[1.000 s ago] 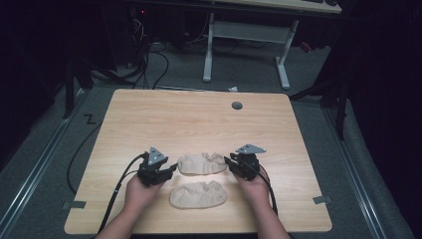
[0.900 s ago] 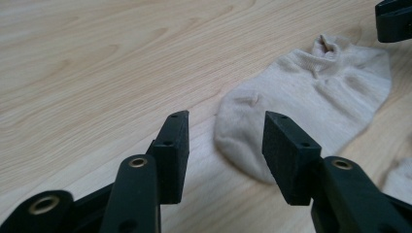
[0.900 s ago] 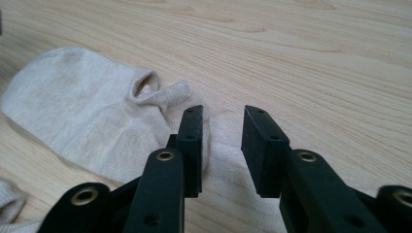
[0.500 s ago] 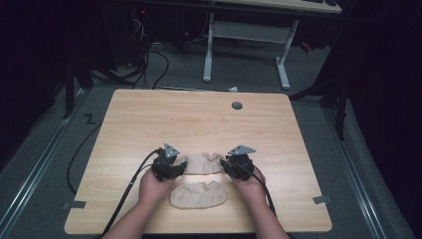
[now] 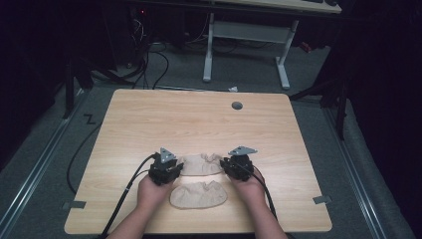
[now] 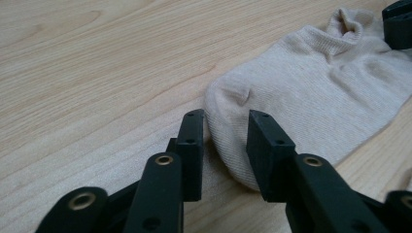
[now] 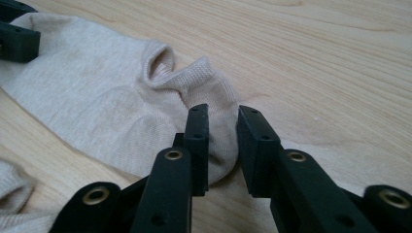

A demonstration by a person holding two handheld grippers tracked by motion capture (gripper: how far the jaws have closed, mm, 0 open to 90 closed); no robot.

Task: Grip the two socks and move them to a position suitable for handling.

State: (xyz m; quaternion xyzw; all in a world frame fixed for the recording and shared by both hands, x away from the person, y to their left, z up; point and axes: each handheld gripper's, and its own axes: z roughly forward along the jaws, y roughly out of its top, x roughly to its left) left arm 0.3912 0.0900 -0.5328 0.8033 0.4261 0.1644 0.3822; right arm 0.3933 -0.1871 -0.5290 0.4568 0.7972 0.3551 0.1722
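Two beige ankle socks lie on the wooden table (image 5: 199, 119); the upper sock (image 5: 201, 164) stretches between my two grippers, and the lower sock (image 5: 199, 195) lies just in front of it. My left gripper (image 5: 176, 169) has just been closing, and its jaws (image 6: 226, 121) straddle the flat toe end of the upper sock (image 6: 316, 82) with a gap still showing. My right gripper (image 5: 225, 167) has also been closing. Its jaws (image 7: 221, 116) pinch the bunched opening end of that sock (image 7: 97, 92).
A round grommet (image 5: 237, 105) sits near the table's far edge. Behind the table stands a white-legged desk (image 5: 249, 30), with cables (image 5: 154, 59) on the floor to its left. A corner of the lower sock (image 7: 12, 184) lies by my right gripper.
My left gripper moved right to the upper sock's left end. My right gripper moved slightly left onto its right end. Both hands now frame that sock.
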